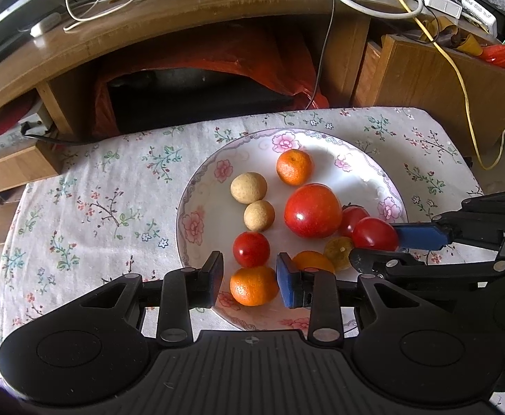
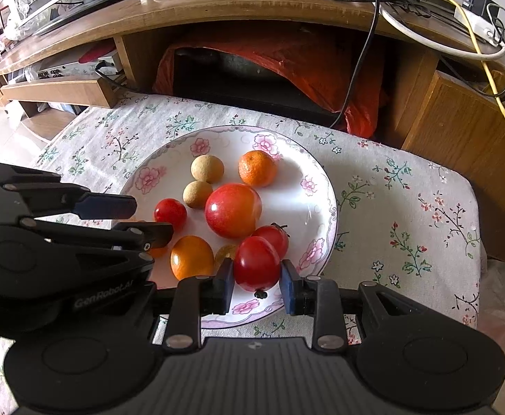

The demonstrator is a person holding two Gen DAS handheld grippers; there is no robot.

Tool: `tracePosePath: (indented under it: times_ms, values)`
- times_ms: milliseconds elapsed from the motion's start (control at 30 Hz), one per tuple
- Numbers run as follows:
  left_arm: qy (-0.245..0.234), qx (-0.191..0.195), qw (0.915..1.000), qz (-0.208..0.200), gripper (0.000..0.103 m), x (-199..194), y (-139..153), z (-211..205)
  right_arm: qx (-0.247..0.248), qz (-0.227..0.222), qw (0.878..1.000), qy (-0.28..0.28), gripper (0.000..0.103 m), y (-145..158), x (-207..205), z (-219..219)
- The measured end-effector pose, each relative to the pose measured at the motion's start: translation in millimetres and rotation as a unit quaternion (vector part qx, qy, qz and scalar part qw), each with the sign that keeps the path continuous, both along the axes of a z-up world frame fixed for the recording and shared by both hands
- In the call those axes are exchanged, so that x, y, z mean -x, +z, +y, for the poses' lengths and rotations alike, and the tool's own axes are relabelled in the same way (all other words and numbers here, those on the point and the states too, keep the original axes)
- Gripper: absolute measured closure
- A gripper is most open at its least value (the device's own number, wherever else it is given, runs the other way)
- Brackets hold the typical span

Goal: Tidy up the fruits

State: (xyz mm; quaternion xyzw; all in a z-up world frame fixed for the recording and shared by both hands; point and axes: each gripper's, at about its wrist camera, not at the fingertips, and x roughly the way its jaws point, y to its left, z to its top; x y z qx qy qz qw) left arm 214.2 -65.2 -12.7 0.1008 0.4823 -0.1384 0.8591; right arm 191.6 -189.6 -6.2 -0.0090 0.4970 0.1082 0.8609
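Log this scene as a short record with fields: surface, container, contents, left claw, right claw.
surface: floral cloth
container: flowered plate
contents: big red fruit, two tan round fruits, oranges, small red tomatoes
left claw: open, fingers either side of an orange at the plate's near edge
right claw: fingers flank a tomato; its left pad seems to touch, a slight gap shows at the right pad
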Motion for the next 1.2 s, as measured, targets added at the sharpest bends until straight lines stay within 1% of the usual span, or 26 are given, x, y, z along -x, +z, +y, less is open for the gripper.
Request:
tracePosePath:
  times_ms: [67, 367, 567, 633, 733, 867, 1200]
  values:
    - [0.0, -0.001, 1.0, -0.001, 0.06, 0, 0, 0, 0.001, -0.002, 1.0, -0.003, 0.073, 1, 0, 0]
    - [0.004, -0.005, 0.9999, -0.011, 0.048, 2, 5, 2, -0.003, -0.012, 1.0, -0.014, 0.072, 5, 3, -5]
    - [0.01, 0.002, 0.9998, -0.02, 0.036, 5, 11, 7, -0.002, -0.018, 0.999, -0.027, 0.07, 9, 7, -11]
    - [0.009, 0.009, 0.9996, -0.024, 0.03, 10, 15, 8, -0.003, -0.021, 0.999, -0.033, 0.069, 12, 12, -14]
    - [0.0, 0.008, 0.9993, -0.035, 0.025, 20, 20, 6, 0.003, -0.027, 0.999, -0.036, 0.069, 18, 24, -18]
    - [-0.012, 0.009, 0.999, -0.043, 0.025, 32, 24, -2, 0.016, -0.033, 0.999, -0.04, 0.069, 26, 42, -21]
    - [-0.02, 0.021, 0.9984, -0.049, 0.023, 67, 30, -6, 0.004, -0.03, 0.998, -0.062, 0.069, 33, 83, -29]
